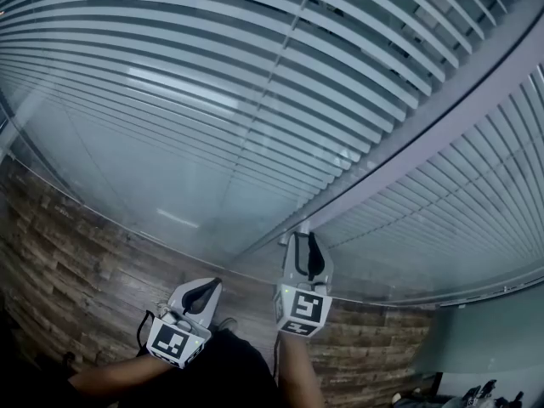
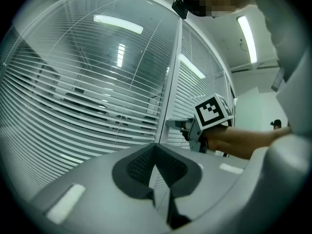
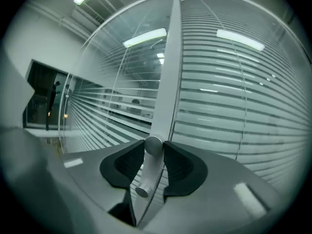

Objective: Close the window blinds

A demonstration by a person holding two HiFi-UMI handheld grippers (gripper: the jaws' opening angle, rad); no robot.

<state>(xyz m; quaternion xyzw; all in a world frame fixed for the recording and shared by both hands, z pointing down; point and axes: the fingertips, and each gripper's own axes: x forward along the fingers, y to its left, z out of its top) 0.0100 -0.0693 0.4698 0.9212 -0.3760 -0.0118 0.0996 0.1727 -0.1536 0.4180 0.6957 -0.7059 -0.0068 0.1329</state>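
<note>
White slatted blinds [image 1: 212,83] hang behind glass panes on both sides of a grey mullion [image 1: 408,143]. A silver tilt knob [image 3: 146,172] sticks out of the mullion [image 3: 165,82]. My right gripper [image 3: 153,147] is shut on it, one dark pad against each side. From the head view the right gripper [image 1: 304,236] reaches up to the mullion's foot. In the left gripper view it [image 2: 183,126] meets the knob [image 2: 173,123] at the frame. My left gripper [image 1: 204,289] hangs lower to the left, its own view showing it [image 2: 155,147] shut with nothing held.
A wood-plank floor [image 1: 68,253] runs along the base of the glass wall. A dark opening [image 3: 44,101] shows at the far left in the right gripper view. Small dark objects [image 1: 484,393] sit at the bottom right corner.
</note>
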